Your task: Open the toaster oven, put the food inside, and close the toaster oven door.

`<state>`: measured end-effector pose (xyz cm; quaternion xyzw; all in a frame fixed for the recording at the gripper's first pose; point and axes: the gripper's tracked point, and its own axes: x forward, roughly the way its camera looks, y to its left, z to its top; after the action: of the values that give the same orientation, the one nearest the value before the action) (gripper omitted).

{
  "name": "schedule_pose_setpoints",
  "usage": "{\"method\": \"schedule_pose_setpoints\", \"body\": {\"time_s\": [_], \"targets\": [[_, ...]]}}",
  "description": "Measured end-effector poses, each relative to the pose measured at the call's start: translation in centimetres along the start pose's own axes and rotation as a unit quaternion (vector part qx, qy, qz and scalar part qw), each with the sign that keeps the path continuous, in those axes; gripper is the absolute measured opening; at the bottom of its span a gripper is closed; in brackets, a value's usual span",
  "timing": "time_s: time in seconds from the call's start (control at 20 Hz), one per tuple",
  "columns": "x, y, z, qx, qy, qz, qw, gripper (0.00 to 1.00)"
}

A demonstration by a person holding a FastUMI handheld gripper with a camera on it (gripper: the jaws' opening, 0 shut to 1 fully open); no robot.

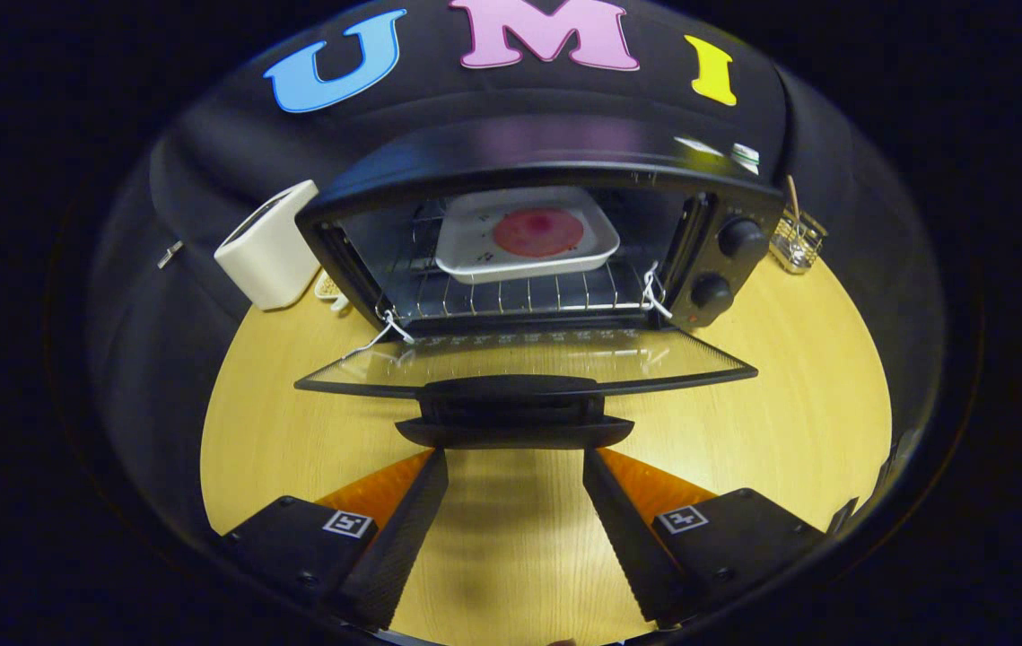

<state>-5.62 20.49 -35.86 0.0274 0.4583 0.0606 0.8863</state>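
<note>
The black toaster oven [546,161] stands on the wooden table with its glass door [528,363] folded down flat toward me. Inside, on the wire rack [511,292], rests a white square tray [524,235] carrying a round pink slice of food [537,231]. The door's black handle [515,420] lies just ahead of my fingertips. My gripper [515,462] is open, its fingers spread about as wide as the handle, with nothing between them and only bare tabletop below.
A white toaster [268,247] sits left of the oven. A small wire holder with a stick [796,240] stands to its right, beside the two control knobs [726,265]. The round wooden table [798,404] has open surface on both sides of the door.
</note>
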Motion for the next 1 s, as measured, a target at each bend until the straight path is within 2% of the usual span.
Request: {"method": "schedule_pose_setpoints", "body": {"time_s": [0.15, 0.35, 0.5, 0.85, 1.0], "targets": [[-1.4, 0.1, 2.8, 0.0, -0.036, 0.002, 0.999, 0.99], [-3.7, 0.7, 6.8, 0.029, -0.078, 0.015, 0.996, 0.99], [-6.1, 1.3, 10.4, 0.039, -0.145, 0.032, 0.988, 0.99], [-14.2, -2.7, 16.6, 0.019, -0.28, 0.03, 0.959, 1.0], [-19.7, -4.7, 19.8, -0.012, -0.36, 0.01, 0.933, 0.99]]}}
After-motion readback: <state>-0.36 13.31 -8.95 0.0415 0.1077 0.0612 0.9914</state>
